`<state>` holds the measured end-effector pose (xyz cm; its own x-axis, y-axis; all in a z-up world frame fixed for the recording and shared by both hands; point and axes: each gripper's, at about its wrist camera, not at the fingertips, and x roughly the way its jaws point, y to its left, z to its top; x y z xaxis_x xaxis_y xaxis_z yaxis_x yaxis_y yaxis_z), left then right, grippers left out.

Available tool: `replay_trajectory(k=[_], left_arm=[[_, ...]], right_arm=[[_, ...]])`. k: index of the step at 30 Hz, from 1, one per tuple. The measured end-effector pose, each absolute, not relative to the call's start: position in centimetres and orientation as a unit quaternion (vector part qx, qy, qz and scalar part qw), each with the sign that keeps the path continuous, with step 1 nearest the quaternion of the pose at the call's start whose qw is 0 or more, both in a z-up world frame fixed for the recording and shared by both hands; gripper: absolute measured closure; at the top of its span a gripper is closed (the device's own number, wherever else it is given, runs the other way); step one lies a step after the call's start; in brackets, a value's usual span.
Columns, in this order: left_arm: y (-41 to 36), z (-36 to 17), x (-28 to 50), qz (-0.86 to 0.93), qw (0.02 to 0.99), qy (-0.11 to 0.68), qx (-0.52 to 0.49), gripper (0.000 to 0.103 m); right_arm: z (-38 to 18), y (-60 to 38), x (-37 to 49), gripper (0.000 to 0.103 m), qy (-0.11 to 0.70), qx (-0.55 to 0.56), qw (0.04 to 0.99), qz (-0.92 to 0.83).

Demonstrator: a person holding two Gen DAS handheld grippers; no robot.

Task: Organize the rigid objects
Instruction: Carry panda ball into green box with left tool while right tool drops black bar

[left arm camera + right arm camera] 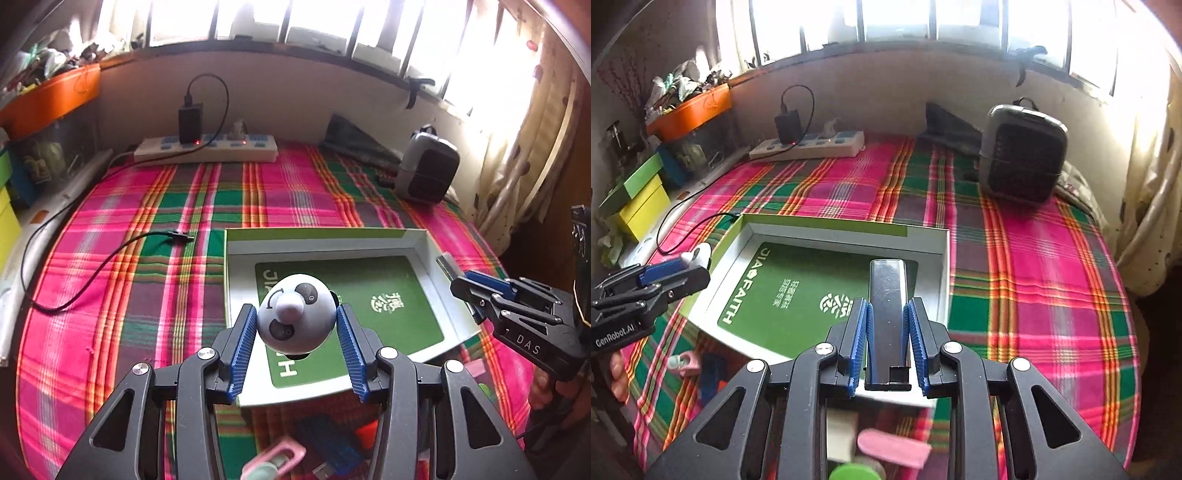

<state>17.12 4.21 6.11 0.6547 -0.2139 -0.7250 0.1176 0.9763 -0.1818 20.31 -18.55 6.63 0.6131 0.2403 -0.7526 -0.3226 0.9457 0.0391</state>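
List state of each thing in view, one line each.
left tool: shut on panda ball
right tool: shut on dark metallic bar
box lid: open side up, holds only its green card
power strip: lights red, black charger plugged in

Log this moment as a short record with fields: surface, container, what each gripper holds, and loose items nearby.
surface: pink and green plaid cloth
container: shallow open white cardboard box with a green printed insert, lying flat on the cloth
left gripper: jaws closed on a round grey panda-face ball, above the box
right gripper: jaws closed on a slim dark rectangular metal block, above the box's right side
nearby: white power strip with black charger plugged in; grey and black speaker-like device
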Motion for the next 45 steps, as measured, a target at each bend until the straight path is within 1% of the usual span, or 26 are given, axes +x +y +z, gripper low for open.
replay_trajectory(k=[18,39,45], left_arm=[[3.0,2.5,20.6,-0.078,0.892,0.444,-0.024,0.059],[2.6,2.5,20.8,-0.069,0.895,0.441,-0.005,0.059],[2.6,2.5,20.8,-0.068,0.895,0.44,-0.005,0.059]], right_arm=[[2.8,-16.8,24.3,0.079,0.445,-0.078,0.877,0.164],[1.8,-16.9,25.0,0.079,0.447,-0.077,0.876,0.162],[1.9,-17.2,25.0,0.078,0.445,-0.059,0.878,0.164]])
